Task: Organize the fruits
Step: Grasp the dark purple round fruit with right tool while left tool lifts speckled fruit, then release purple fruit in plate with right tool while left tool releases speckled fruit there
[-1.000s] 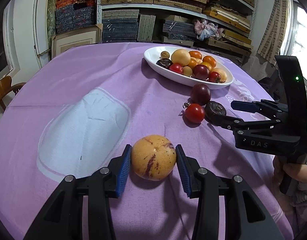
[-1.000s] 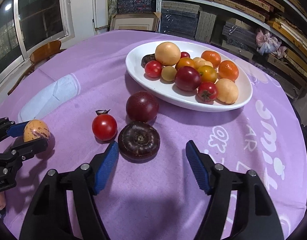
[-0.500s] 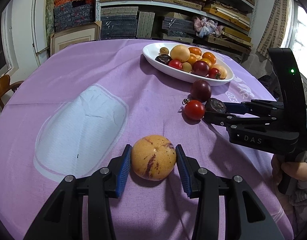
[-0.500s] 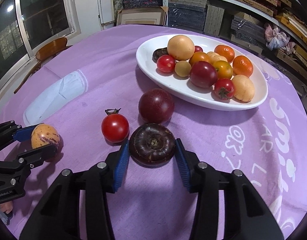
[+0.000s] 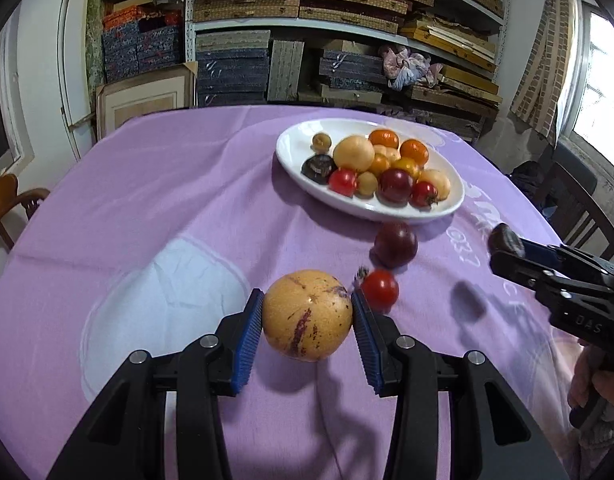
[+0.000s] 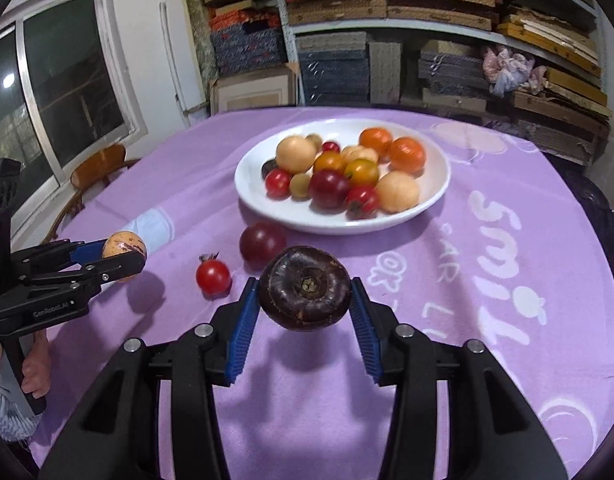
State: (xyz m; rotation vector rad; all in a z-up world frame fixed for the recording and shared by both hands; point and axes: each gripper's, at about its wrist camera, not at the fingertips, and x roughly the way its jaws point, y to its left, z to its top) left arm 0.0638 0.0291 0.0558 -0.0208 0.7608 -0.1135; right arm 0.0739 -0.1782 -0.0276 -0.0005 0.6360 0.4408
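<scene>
The left gripper (image 5: 307, 316) is clenched on a speckled yellow fruit (image 5: 307, 314), held above the purple tablecloth (image 5: 167, 200). The right gripper (image 6: 305, 294) grasps a dark purple mangosteen (image 6: 305, 288), also lifted. At 12 o'clock sits the white plate (image 6: 435, 188) of fruit; a red tomato (image 6: 213, 277) and plum (image 6: 262, 242) lie at 11 o'clock

Left tool (image 5: 307, 316): black frame, blue ribbed pads (image 5: 247, 340). Right tool (image 6: 303, 310): same black and blue. Round fruit (image 5: 307, 314) in left tool: yellow-orange, streaked and speckled purple. Fruit (image 6: 305, 288) in right tool: dark purple-brown, glossy, tan centre. Desk cloth (image 5: 167, 184): lilac, pale white patch, white lettering. Plate (image 6: 251, 184): white; contents orange, yellow, pale peach, red, dark maroon. On cloth: red tomato (image 6: 213, 276), dark green calyx; maroon round fruit (image 6: 262, 242).
</scene>
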